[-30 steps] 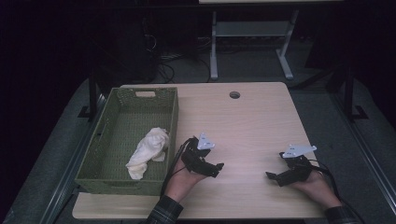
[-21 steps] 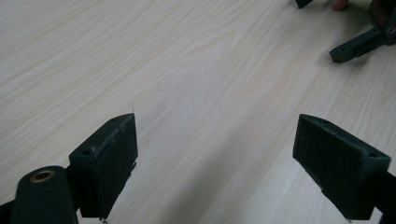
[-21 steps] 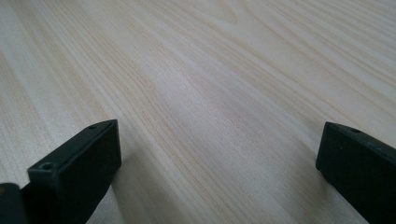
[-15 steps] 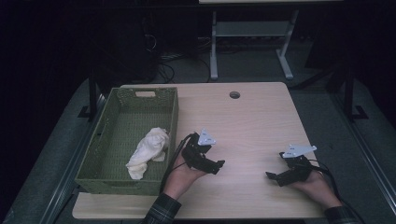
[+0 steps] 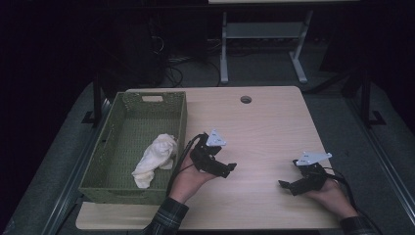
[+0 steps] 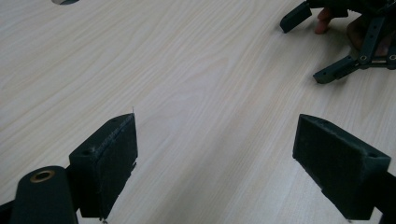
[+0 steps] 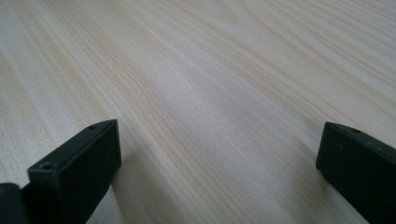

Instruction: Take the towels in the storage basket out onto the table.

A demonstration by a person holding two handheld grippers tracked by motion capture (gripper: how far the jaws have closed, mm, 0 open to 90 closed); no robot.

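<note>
A white crumpled cloth (image 5: 155, 156) lies in the green woven basket (image 5: 128, 188) on the left side of the light wooden table (image 5: 264, 127). My left gripper (image 5: 226, 169) hovers just right of the basket, pointing toward the right hand. It is open, with only bare tabletop between its pads (image 6: 109, 161). My right gripper (image 5: 289, 175) rests near the table's front right, open and pointing left, nothing between its fingers (image 7: 79, 168). From the left gripper view, the right gripper (image 6: 327, 46) appears at the top right with a hand behind it.
A round cable hole (image 5: 245, 99) sits near the table's far edge. A metal desk frame (image 5: 264, 44) and cables stand on the dark floor beyond. Bare wood lies between the two grippers.
My left gripper has crept slightly right and farther from the front edge. The right gripper and the cloth have stayed put.
</note>
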